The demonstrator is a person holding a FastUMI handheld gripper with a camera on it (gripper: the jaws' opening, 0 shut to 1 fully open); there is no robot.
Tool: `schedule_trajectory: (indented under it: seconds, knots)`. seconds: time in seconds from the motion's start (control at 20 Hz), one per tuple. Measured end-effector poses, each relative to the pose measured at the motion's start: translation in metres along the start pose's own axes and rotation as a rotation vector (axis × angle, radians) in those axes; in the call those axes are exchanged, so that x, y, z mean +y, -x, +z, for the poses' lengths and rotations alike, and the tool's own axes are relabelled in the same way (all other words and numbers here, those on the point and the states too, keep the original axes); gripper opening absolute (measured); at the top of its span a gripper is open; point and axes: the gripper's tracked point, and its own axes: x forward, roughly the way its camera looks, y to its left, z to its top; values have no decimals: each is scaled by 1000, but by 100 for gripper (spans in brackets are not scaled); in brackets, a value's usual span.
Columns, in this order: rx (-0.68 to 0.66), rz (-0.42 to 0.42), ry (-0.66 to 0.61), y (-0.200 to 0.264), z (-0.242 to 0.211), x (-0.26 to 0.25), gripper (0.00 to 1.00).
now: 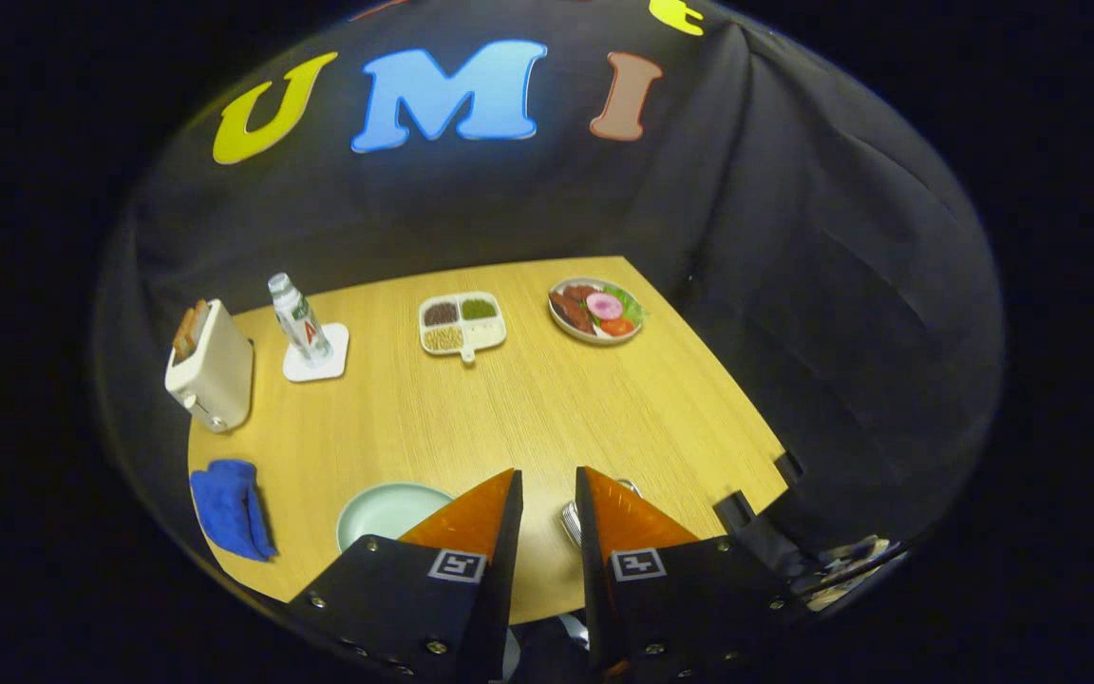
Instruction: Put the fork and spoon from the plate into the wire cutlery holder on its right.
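At the bottom of the frame the hand-held gripper (548, 484) hangs over the near edge of the worktop (528, 418), its two fingers spread with a narrow gap between the tips and nothing held between them. Just behind the left finger sits a pale green plate (381, 510), partly hidden; whether cutlery lies on it cannot be told. Tucked against the right finger is a bit of shiny metal wire — the wire cutlery holder (574, 518), mostly covered. At lower left lies a blue cloth (229, 508). Farther up on the left stands a cream toaster (212, 372), then a bottle (300, 321) upright on a white coaster (317, 356). At mid-frame rests a divided tray (462, 324) of grains — and to its right a plate of food (596, 310), near the worktop's far edge.
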Motion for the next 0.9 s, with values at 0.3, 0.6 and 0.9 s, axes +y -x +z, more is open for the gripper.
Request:
schedule_trajectory:
  seconds: [0.3, 0.6, 0.9]
  knots:
    - [-397, 91, -44, 48, 87, 4, 33]
    - [-667, 215, -47, 99, 131, 20, 55]
    - [-856, 283, -34, 157, 158, 30, 58]
